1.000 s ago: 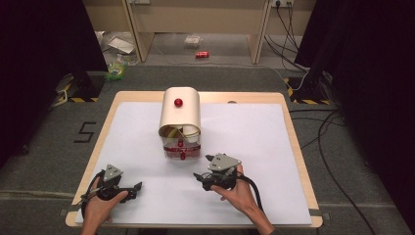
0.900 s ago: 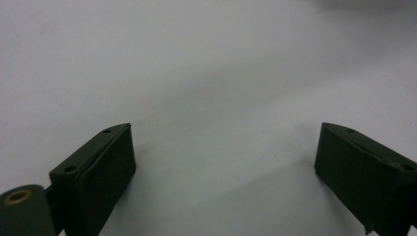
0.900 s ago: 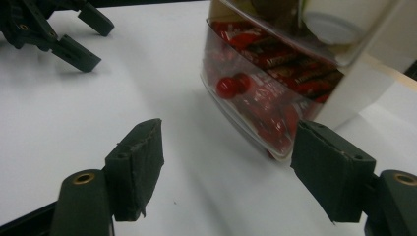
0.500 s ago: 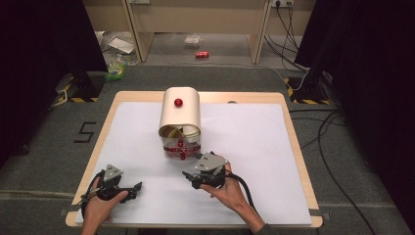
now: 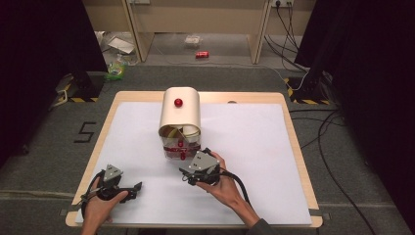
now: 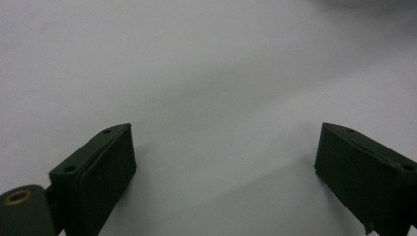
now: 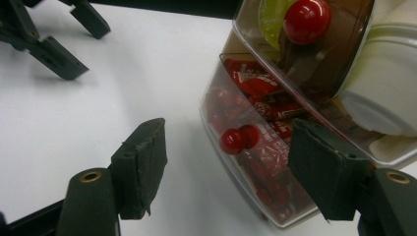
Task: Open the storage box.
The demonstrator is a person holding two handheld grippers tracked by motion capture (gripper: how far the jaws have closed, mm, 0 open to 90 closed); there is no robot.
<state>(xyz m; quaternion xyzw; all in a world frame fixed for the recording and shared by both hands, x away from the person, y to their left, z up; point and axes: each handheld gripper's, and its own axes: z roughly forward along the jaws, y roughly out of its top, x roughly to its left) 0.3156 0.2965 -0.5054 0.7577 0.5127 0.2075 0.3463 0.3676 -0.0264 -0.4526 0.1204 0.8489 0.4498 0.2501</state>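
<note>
A cream round-topped box (image 5: 180, 115) with a red knob (image 5: 178, 102) stands mid-table; its clear front drawers hold red-wrapped sweets. The lower clear drawer (image 7: 255, 162) carries a small red knob (image 7: 239, 139) (image 5: 182, 155). My right gripper (image 5: 187, 175) (image 7: 226, 142) lies just in front of that drawer, jaws open, with the knob between and a little beyond their tips, untouched. An upper red knob (image 7: 306, 14) sits on a tinted flap above. My left gripper (image 5: 134, 188) (image 6: 223, 147) rests open over bare white table at the near left, nothing between its jaws.
The white table cover (image 5: 244, 147) runs wide to the right of the box. A white cup-like piece (image 7: 378, 93) shows inside the box. Beyond the table, cables (image 5: 318, 132) and litter lie on the floor. The left gripper (image 7: 54, 39) shows far off in the right gripper view.
My right hand has slid left across the table, from the drawer's right side to right in front of it. The left hand has stayed put.
</note>
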